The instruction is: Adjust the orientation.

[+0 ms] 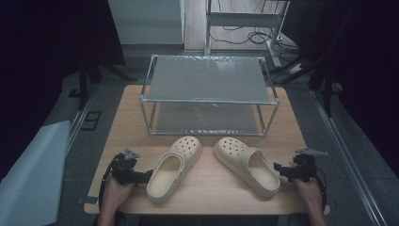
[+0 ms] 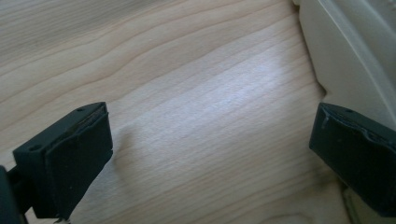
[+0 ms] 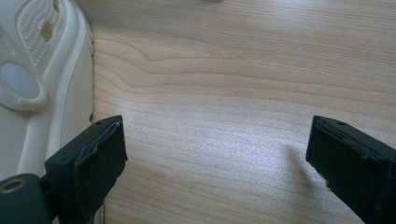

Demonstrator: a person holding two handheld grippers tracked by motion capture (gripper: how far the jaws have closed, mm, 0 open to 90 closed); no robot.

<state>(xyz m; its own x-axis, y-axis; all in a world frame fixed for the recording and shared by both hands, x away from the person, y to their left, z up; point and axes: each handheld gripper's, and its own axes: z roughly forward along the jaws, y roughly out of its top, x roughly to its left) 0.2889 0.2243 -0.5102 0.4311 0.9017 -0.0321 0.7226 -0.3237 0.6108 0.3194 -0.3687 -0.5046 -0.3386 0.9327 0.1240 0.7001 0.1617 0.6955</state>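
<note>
On the pale wooden table [image 1: 207, 183], both claws gape wide, empty, beside two cream clogs.

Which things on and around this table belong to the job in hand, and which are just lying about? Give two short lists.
Part of the job:
left clog
right clog
left claw, open beside the left clog
right claw, open beside the right clog
two-tier shoe rack, probably where the clogs go

Just lying about:
cables on the floor behind
pale sheet left of the table
</note>
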